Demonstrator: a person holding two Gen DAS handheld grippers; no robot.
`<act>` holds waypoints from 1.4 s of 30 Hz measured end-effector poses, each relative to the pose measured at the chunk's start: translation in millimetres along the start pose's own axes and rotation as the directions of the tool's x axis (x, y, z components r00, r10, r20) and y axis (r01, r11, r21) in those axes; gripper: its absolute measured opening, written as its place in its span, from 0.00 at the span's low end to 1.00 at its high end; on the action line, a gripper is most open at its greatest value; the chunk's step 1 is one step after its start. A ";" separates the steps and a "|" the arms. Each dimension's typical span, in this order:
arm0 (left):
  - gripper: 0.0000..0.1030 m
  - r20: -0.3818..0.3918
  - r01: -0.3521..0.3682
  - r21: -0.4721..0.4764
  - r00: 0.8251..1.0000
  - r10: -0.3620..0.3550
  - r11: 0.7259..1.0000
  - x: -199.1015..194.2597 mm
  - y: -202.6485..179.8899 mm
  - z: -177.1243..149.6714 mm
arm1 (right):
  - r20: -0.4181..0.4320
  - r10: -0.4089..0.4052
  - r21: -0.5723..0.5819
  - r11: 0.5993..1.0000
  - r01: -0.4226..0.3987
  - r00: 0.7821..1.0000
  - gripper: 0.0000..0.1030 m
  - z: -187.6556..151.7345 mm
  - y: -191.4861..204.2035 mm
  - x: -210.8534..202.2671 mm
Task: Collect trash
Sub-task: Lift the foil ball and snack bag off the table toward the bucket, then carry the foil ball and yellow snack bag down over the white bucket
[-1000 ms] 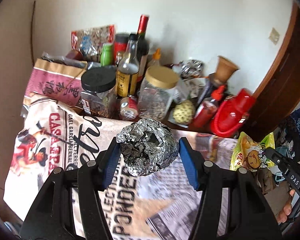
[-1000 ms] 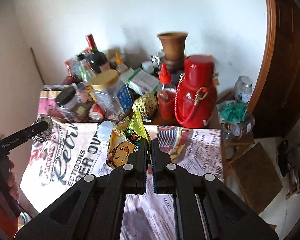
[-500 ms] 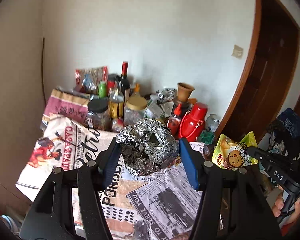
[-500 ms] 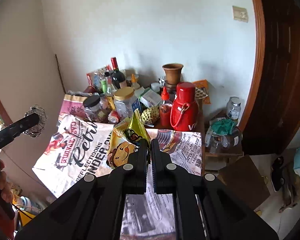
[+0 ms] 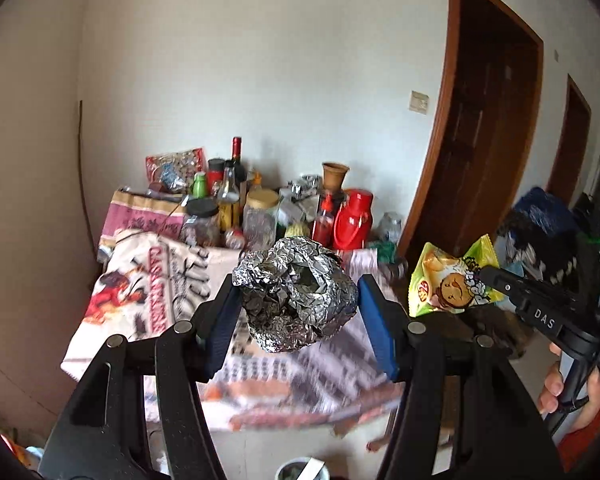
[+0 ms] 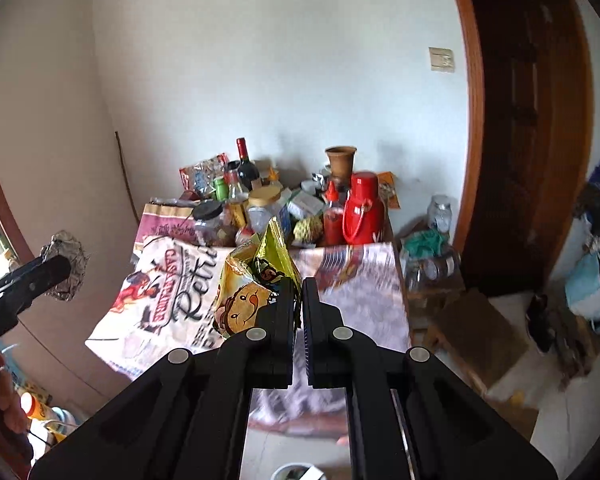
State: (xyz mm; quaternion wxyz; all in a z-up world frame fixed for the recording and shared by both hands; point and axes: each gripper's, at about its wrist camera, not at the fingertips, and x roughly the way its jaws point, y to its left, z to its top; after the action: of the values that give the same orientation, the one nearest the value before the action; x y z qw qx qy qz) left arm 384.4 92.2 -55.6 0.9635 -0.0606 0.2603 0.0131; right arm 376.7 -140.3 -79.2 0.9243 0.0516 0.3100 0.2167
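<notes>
Foil, crumpled into a silver ball (image 5: 296,294), sits pinched between the blue pads (image 5: 220,330) of the left gripper (image 5: 296,312); jaws about half spread, both pads pressing the ball's sides; ball held in the air in front of the table's near edge. Same foil ball shows at the left edge of the right wrist view (image 6: 70,266), at the tip of the left gripper (image 6: 56,270).

Right gripper (image 6: 298,300) jaws pressed together on a yellow-green snack bag (image 6: 252,280); only the bag's lower right edge is clamped, the rest sticks up and left of the fingers; bag also in the air, short of the table. Left wrist view shows that bag (image 5: 452,280) at the tip of the right gripper (image 5: 484,274), with a hand (image 5: 564,384) on the handle.

Table (image 6: 364,312) covered in printed newspaper sheets (image 6: 172,296); along its far edge by the wall: jars, bottles, a red flask (image 6: 362,210), a clay pot (image 6: 340,162). White container rim (image 6: 296,472) on the floor below the near edge; contents hard to tell.
</notes>
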 end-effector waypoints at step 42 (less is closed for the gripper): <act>0.56 -0.625 -0.044 -0.138 0.779 -0.053 0.989 130.4 5.0 -351.5 | -0.509 -0.014 0.002 1.000 0.018 0.861 0.04 -288.1 -41.1 116.2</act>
State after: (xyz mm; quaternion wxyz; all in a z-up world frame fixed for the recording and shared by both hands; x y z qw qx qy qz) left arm 321.0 53.0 -423.1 0.8152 -0.1321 0.5638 0.0090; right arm 303.4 -138.3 -383.8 0.8114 -0.0067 0.5439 0.2140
